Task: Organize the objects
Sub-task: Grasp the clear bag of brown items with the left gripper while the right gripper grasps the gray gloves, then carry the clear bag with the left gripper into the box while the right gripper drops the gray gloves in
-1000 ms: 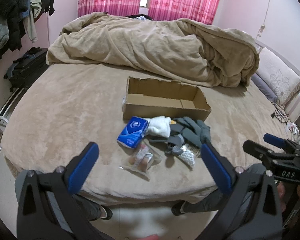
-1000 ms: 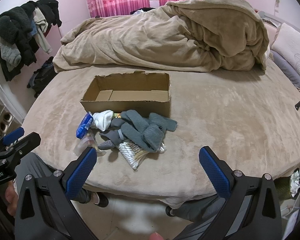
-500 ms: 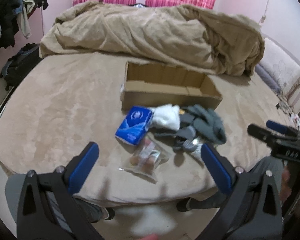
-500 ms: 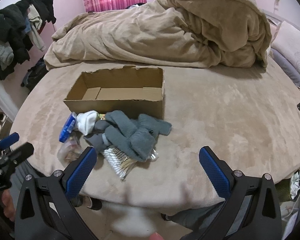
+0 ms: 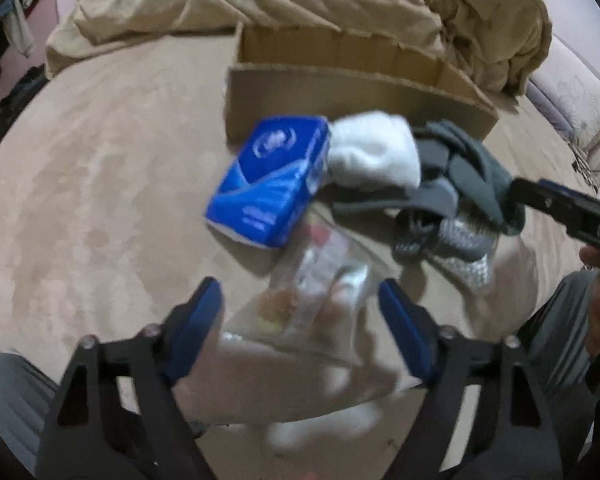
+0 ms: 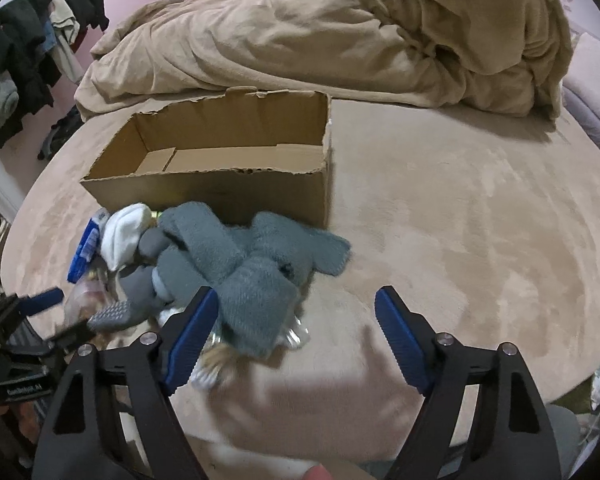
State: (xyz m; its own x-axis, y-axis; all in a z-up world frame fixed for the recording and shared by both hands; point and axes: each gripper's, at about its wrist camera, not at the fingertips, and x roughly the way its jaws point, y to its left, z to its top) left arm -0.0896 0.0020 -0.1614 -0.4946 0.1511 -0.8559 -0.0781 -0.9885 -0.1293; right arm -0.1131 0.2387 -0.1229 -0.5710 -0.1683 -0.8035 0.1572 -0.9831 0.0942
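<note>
The bed [image 6: 460, 220] carries an open box [image 6: 220, 192]. Against the box's near wall lies a pile: grey socks [image 6: 236, 264], blue pack [image 5: 268, 188], white sock [image 5: 374, 156], clear bag [image 5: 316, 300]. The left gripper [image 5: 300, 312] is spread, straddling the bag. The right gripper [image 6: 296, 320] is spread beside the socks.

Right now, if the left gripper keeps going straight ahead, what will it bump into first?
Probably the clear plastic bag: it lies right between the open left gripper fingers. The blue packet sits just beyond, though blur makes depth uncertain.
</note>
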